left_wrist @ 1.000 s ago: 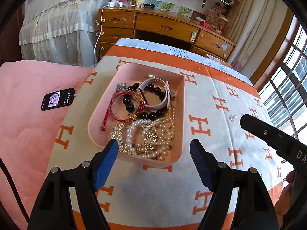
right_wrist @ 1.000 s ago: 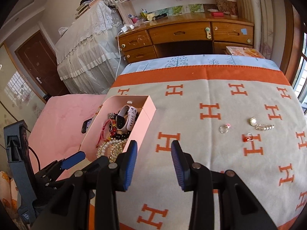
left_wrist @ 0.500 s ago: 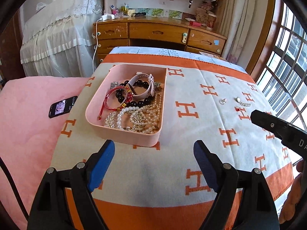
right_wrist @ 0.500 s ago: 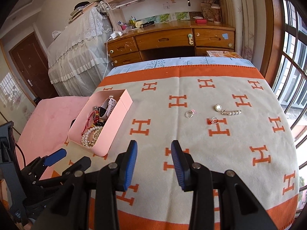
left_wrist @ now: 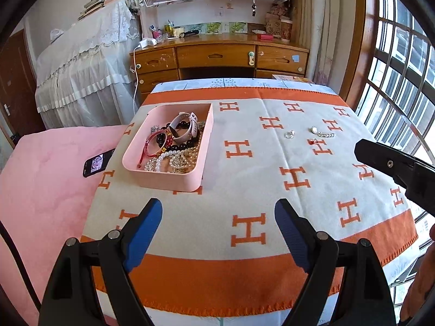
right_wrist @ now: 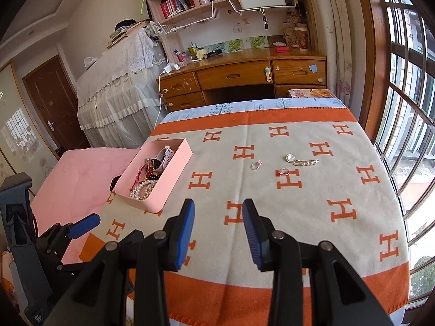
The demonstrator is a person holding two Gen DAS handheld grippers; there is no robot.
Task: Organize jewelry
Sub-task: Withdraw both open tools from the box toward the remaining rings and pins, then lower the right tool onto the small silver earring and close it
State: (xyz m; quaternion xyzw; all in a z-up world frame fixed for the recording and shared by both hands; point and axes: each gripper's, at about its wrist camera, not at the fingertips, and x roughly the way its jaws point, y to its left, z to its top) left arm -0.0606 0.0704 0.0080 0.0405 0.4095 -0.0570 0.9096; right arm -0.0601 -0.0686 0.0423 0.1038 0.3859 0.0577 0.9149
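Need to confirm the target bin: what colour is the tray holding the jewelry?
Pale pink tray, seen best in the left wrist view.

The blanket [left_wrist: 272, 179] looked like soft matt woven cloth. The pink tray [left_wrist: 174, 182] seemed smooth matt plastic. The rings [right_wrist: 255, 165] shone like polished metal; the desk [right_wrist: 233, 76] was glossy varnished wood

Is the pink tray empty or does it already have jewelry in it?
Not empty. The pink tray already holds a pile: pearl strands, black beads, a red bracelet and a pale watch.
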